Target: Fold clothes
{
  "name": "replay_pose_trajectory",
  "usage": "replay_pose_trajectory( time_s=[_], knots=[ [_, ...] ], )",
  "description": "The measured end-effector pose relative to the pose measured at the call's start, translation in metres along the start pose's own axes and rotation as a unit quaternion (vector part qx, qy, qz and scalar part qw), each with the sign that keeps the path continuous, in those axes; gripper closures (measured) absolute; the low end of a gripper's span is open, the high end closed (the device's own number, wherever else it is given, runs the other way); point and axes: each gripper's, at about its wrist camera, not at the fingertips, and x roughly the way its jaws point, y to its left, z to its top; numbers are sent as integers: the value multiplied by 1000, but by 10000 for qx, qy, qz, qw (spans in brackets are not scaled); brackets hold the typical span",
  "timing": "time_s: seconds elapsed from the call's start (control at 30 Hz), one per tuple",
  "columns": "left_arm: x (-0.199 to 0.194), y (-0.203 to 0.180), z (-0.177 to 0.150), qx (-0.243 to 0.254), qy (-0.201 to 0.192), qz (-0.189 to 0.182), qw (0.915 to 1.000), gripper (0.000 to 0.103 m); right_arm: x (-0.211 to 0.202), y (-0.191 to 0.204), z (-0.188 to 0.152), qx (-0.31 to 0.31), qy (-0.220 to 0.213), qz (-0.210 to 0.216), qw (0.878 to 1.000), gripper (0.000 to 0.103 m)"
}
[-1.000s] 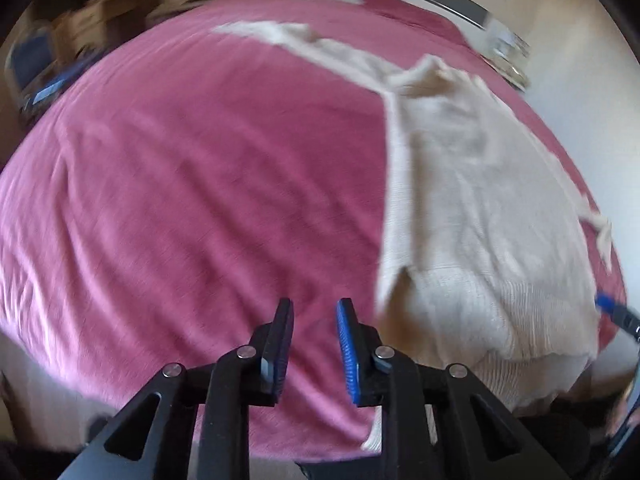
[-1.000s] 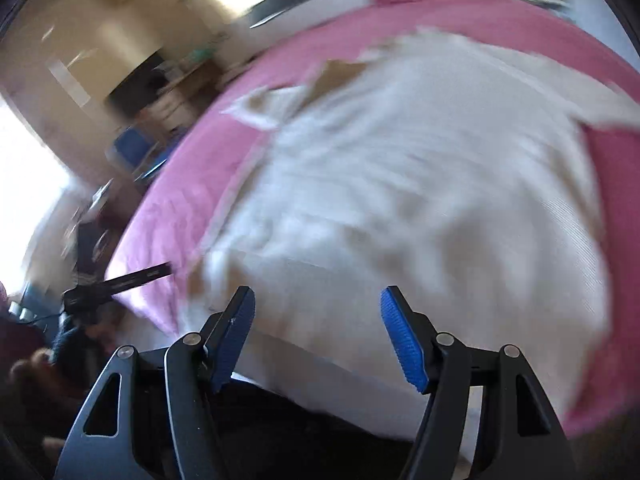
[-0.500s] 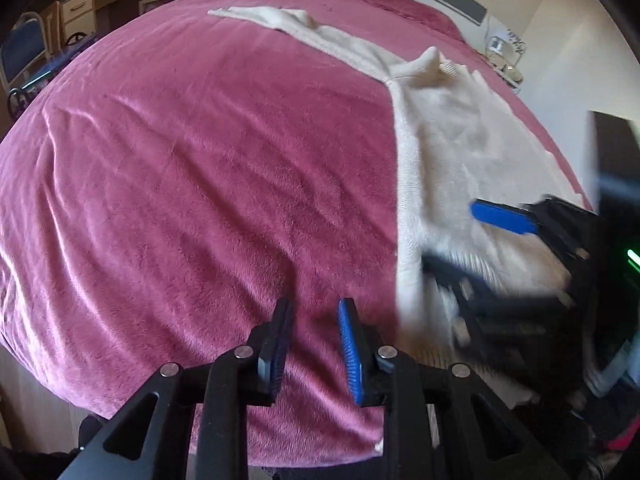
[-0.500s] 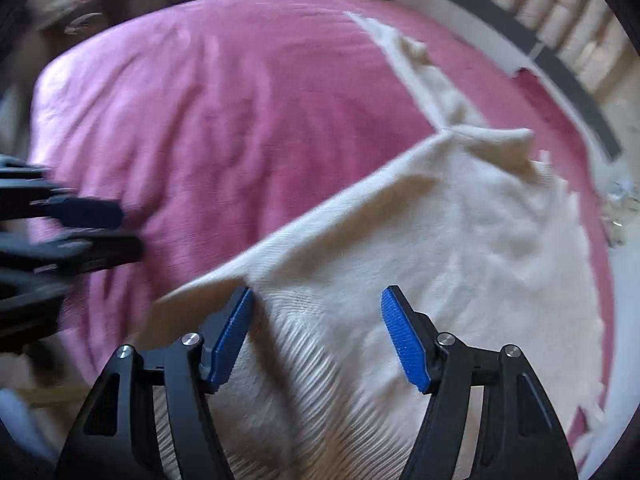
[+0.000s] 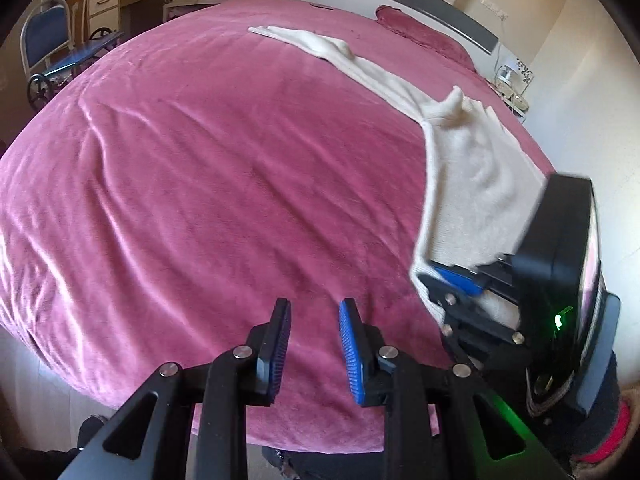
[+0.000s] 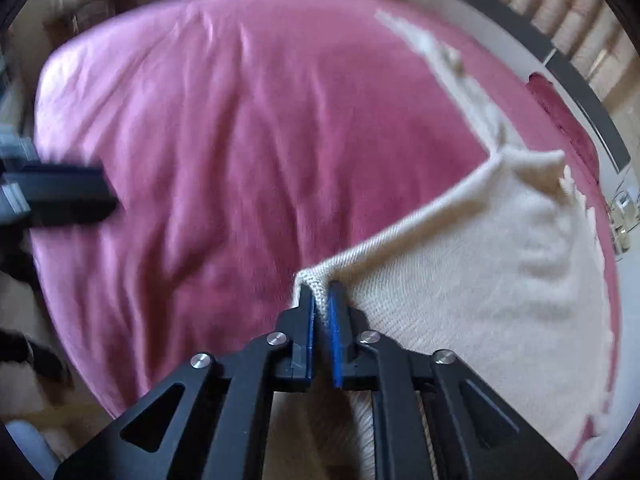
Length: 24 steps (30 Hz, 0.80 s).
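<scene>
A cream sweater [image 6: 472, 280], spread at the right of the frame on a pink bed [image 6: 240, 140], is pinched at its hem corner by the right gripper [image 6: 320, 312], whose jaws have just been closing; the left gripper [image 5: 314, 344] hangs part-open and empty (over bare blanket). A fold is being started; the corner is next to be carried across.

Both wrist views look steeply down, close over the pink plush-covered bed [image 5: 200, 184], toward the headboard; both share the cream knitted sweater [image 6: 480, 280].

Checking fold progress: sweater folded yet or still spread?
Mostly spread: the sweater lies flat, one sleeve stretched out; right gripper pinches its hem corner.
</scene>
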Motion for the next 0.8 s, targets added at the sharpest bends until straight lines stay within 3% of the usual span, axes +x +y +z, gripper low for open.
replay_pose_trajectory(
  time_s=[0.07,0.1,0.13,0.2,0.27,0.4,0.5,0.57,0.63,0.73,0.8],
  knots=[
    [1,-5,5,48,6,-66,10000,78,-12,-4,-7,-45,167,106,9998,65],
    [2,-12,9,100,11,-142,9998,78,-21,-8,-12,-57,192,265,9994,49],
    [3,-20,13,152,16,-219,9996,78,-34,-17,-21,5,141,380,9992,45],
    [6,-44,21,371,35,-474,9982,78,-60,-41,-44,292,-5,471,9985,45],
    [12,-77,29,674,114,-797,9945,77,-80,-93,-80,1159,-151,458,9921,44],
    [47,-155,38,1350,517,-1314,9807,77,-78,-223,-174,3312,-68,279,9431,44],
    [83,-198,42,1720,832,-1385,9718,77,-64,-293,-224,4120,-2,154,9110,44],
    [99,-196,38,1675,962,-1265,9730,79,-42,-317,-245,4329,401,188,9003,44],
    [115,-194,34,1631,1092,-1144,9739,81,-27,-308,-262,4065,782,271,9099,43],
    [121,-186,28,1573,1246,-956,9750,85,-40,-279,-276,3505,712,393,9330,35],
    [111,-178,25,1416,1390,-981,9752,85,-54,-273,-283,3273,813,568,9397,35]
  ],
)
